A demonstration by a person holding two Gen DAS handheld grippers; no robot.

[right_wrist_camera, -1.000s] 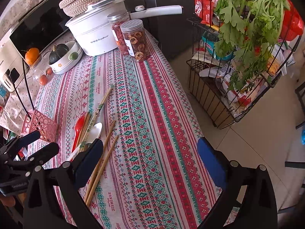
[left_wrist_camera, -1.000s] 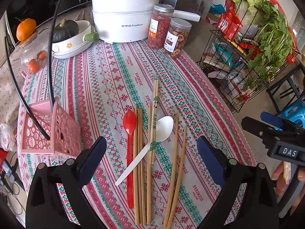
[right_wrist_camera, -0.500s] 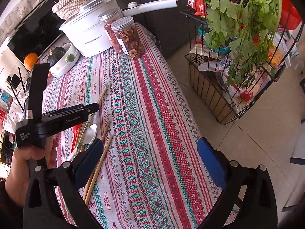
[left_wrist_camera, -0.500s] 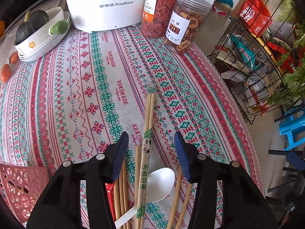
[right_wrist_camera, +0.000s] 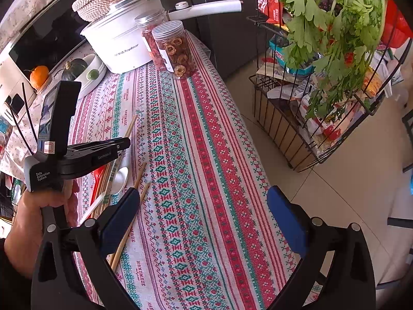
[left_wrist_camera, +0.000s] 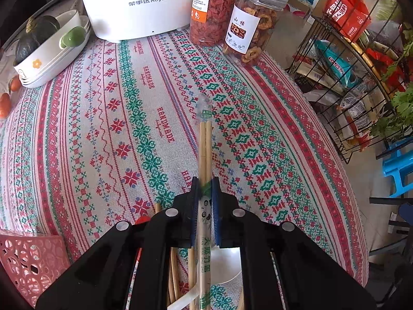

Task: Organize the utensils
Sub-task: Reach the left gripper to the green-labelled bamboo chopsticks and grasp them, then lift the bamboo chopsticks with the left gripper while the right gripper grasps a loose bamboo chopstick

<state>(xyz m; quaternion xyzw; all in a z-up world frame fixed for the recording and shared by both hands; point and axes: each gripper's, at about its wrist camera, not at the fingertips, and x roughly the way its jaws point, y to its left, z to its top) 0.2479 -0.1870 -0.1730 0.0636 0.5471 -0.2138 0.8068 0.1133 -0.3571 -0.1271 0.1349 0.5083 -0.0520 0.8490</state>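
Left wrist cam: close, steep over tablecloth. Right wrist cam: higher, wider. Shared: white pot at frame top.

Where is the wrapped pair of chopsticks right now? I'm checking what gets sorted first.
In the left wrist view, the wrapped chopsticks lie mid-table, pinched between the left gripper fingers as they close, above the white spoon and loose chopsticks.

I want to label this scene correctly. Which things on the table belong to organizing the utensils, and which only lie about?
For the job:
- wrapped chopsticks, the closing left gripper is pressed on them
- loose chopsticks
- red spoon
- white spoon
- pink basket

Lying about:
- white Royalstar cooker
- two snack jars
- squash in a dish
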